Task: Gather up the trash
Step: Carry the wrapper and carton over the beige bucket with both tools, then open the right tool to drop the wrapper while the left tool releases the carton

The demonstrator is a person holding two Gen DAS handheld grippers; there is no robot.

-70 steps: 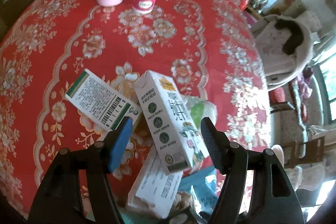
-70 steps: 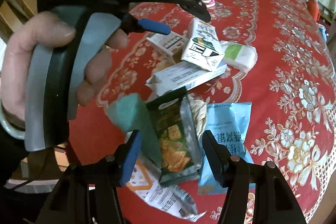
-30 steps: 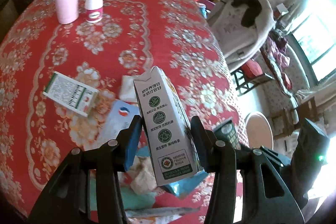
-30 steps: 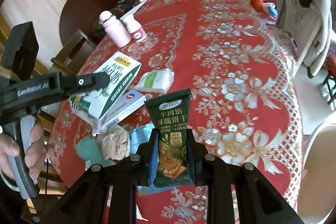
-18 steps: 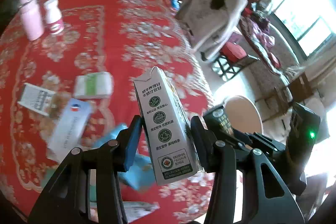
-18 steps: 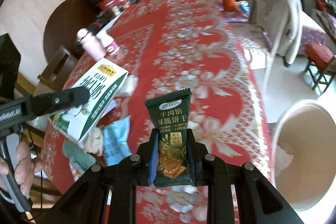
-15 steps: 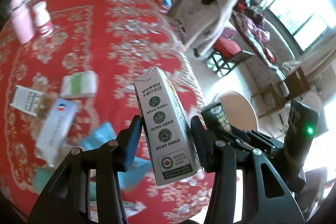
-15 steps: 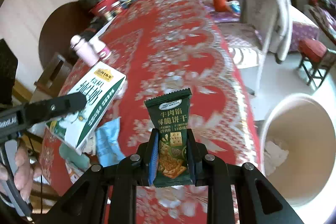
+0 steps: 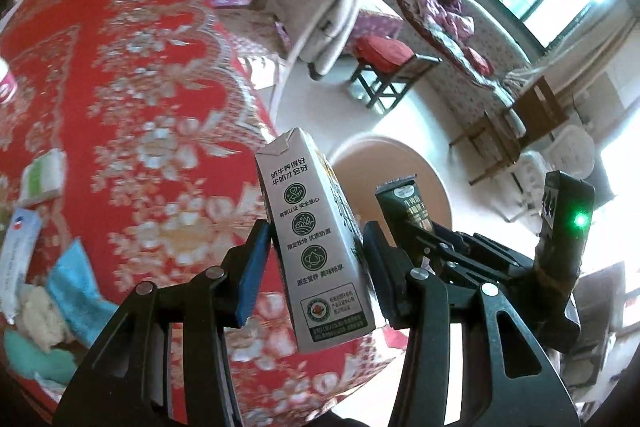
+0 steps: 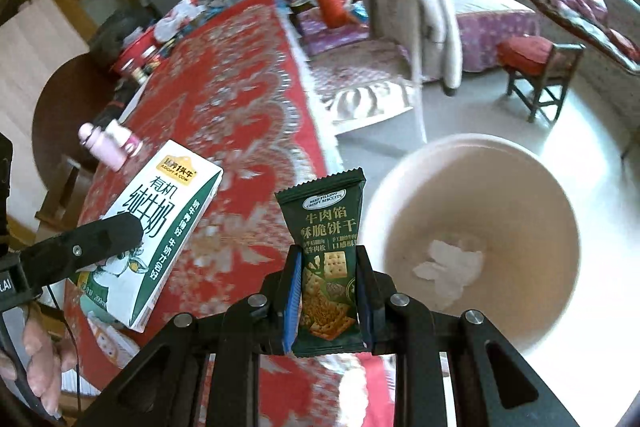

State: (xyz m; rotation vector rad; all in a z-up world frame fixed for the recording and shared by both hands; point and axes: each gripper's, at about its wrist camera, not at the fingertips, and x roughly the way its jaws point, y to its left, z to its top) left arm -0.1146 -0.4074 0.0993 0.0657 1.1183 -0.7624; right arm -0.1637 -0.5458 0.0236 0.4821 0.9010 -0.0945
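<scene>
**A:** What did each claw have hold of?

**B:** The left claw (image 9: 316, 267) was closed partway on a white milk carton (image 9: 316, 247), pads pressing its two broad sides near the lower half, so the carton stood up between them. The right claw (image 10: 328, 291) was nearly shut on a dark green biscuit wrapper (image 10: 326, 247), pinched at its lower part with the top sticking up free.

**B:** The landmark was a round cream bin (image 10: 556, 211) on the floor beside the counter (image 10: 240, 95) with its red flowered cloth.

**A:** Where were the things relative to the bin?

**B:** The wrapper was just beside the bin's near rim, not yet over its mouth. The carton hung further from the bin, over the counter's edge. Some crumpled white paper (image 10: 448, 259) lay inside the bin.

**A:** How would they likely handle?

**B:** The carton looked light, probably empty, stiff enough for a side grip but apt to dent if squeezed. The wrapper looked thin, limp and slick; a pinch low down seemed right, though it might cling or flutter on release.

**A:** Anything left on the counter?

**B:** A blue packet (image 9: 76, 291) and crumpled tissue (image 9: 38, 315) lay far from the bin.
</scene>
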